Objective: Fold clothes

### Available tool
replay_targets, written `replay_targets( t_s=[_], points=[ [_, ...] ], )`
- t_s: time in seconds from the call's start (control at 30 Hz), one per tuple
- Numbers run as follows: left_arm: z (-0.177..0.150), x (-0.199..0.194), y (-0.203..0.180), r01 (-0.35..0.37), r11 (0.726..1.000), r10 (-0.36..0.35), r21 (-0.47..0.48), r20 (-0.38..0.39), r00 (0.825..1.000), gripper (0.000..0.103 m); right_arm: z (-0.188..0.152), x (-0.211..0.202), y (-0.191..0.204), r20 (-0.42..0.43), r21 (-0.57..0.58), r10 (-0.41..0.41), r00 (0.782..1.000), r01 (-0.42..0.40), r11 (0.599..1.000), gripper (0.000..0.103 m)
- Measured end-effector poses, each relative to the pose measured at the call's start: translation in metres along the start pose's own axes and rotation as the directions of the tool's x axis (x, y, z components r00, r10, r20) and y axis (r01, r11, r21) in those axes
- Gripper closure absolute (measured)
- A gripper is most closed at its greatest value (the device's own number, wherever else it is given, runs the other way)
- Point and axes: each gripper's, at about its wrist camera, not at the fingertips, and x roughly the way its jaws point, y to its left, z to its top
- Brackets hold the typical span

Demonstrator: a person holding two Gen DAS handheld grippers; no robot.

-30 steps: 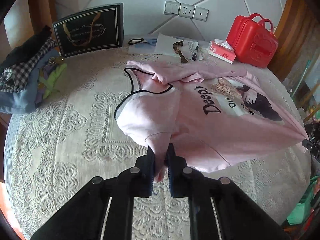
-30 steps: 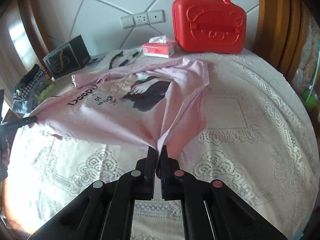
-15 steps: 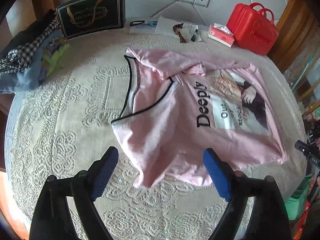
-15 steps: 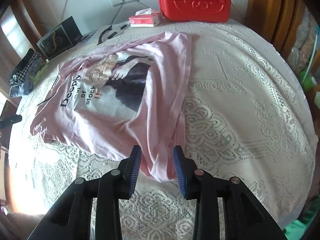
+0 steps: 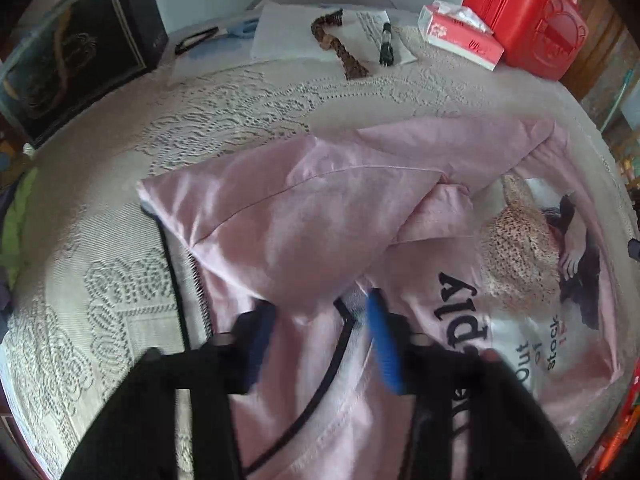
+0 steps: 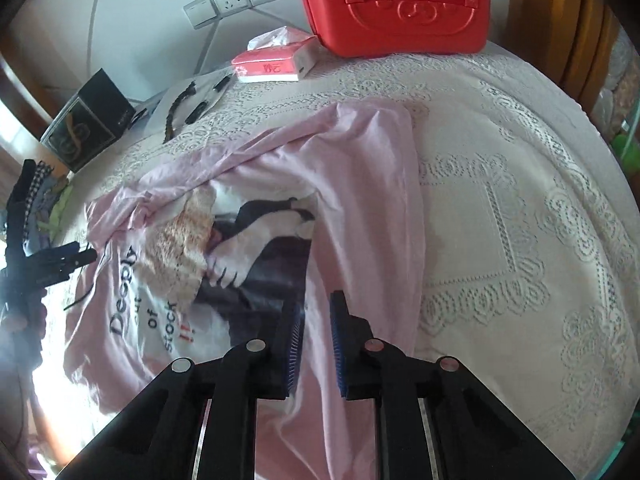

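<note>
Lace bedspread (image 5: 120, 288) seen beneath pink T-shirt (image 5: 304, 216), now dropped flat. Left gripper (image 5: 320, 332) and right gripper (image 6: 314, 344) just narrowed, gapped, nothing pinched; regrasp is needed.

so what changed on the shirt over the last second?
Both grippers let go of the pink T-shirt, which dropped flat on the lace bedspread. Left gripper and right gripper then moved in over it, fingers just closing, fabric between them but not pinched. Red case and tissue pack stayed put.
</note>
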Motion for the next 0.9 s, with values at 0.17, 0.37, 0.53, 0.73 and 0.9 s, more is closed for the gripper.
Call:
replay_targets(
  t_s=[0.17, 0.37, 0.53, 0.73, 0.9],
  points=[
    [0.068, 0.0, 0.027, 0.021, 0.996, -0.015, -0.086, 0.075, 0.997, 0.087, 0.029, 0.043, -0.006, -0.082, -0.046, -0.017, 0.996, 0.013, 0.999, 0.088],
    [0.141, -0.024, 0.082, -0.022, 0.969, 0.059, -0.244, 0.145, 0.988, 0.079, 0.052, 0.065, -0.026, -0.075, -0.04, -0.036, 0.997, 0.033, 0.999, 0.085],
    [0.127, -0.043, 0.058, -0.034, 0.998, 0.042, -0.054, 0.165, 0.985, 0.019, 0.085, 0.053, -0.053, 0.019, 0.007, -0.038, 0.999, 0.038, 0.999, 0.065],
    [0.105, -0.021, 0.025, -0.094, 0.988, 0.08, 0.125, 0.111, 0.991, 0.019, 0.123, 0.055, -0.081, 0.028, 0.055, -0.079, 0.996, 0.077, 0.995, 0.041],
    [0.111, 0.001, 0.02, -0.046, 0.993, 0.042, 0.105, 0.042, 0.998, 0.019, 0.146, 0.069, -0.084, -0.02, 0.049, -0.058, 0.998, 0.059, 0.997, 0.041]
  ],
)
